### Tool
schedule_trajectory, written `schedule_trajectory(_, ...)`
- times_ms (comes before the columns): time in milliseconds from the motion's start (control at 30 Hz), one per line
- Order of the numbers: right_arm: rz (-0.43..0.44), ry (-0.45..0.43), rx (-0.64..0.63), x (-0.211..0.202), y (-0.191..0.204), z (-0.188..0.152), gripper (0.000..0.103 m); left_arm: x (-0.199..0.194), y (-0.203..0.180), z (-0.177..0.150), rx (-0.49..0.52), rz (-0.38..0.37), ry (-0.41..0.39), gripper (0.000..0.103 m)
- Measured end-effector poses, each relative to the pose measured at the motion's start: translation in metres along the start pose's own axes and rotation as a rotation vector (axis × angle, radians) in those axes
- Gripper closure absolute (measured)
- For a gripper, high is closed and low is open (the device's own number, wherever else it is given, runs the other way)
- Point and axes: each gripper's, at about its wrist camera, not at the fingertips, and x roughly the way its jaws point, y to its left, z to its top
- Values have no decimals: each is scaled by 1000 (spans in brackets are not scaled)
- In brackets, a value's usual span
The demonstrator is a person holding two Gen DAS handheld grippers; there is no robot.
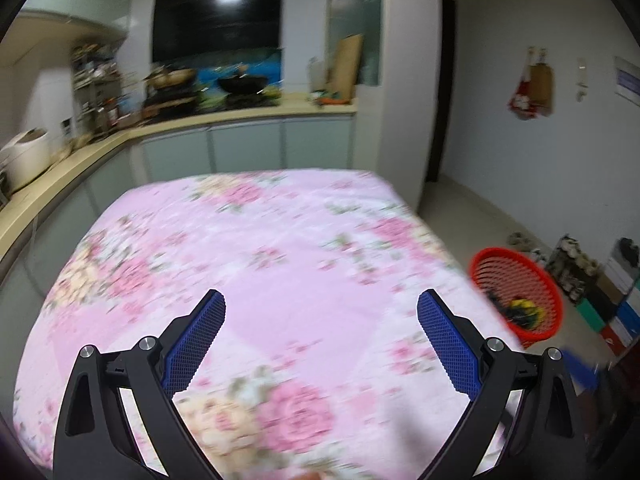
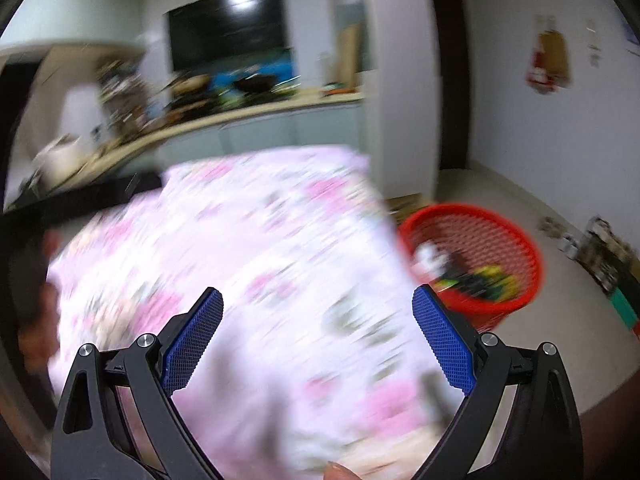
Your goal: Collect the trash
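I am holding the left claw [image 1: 320,312] spread wide above a tabletop draped in a pink floral cloth [image 1: 256,248], with nothing sitting between its blue textured pads [image 1: 196,344]. I am holding the right claw [image 2: 318,312] spread just as wide over the same cloth [image 2: 248,248], its blue pads [image 2: 444,344] likewise pinching nothing. A red mesh basket [image 1: 532,280] is standing on the pale floor just off the right edge of the tabletop, and trash is lying in its bottom: a dark and yellow clump [image 1: 520,310] in the left wrist view, and in the right wrist view the basket [image 2: 500,232] is showing yellow and dark scraps [image 2: 484,278] beside a white crumpled piece [image 2: 430,260]. The right wrist view is heavily smeared by motion, so I cannot tell what the individual scraps are. Beyond the far edge of the cloth, a kitchen counter [image 1: 248,114] is curving along the back and left walls, carrying a black wok [image 1: 242,84] on a stove under a dark range hood [image 1: 218,20], and a white rice cooker [image 1: 26,158] at the left. A wooden cutting board [image 1: 346,66] is leaning upright at the counter's right end. Boxes [image 1: 600,292] are lining the floor along the right wall past the basket.
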Motion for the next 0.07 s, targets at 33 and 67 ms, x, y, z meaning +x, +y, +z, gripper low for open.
schedule_trajectory(33,30,-3,-29,4,13,-14,10,2,6,-3,-2,15,9,9)
schedule_trajectory(67,44,-17,-57,6,23,-27,10,6,13,-8,0,38,20,9)
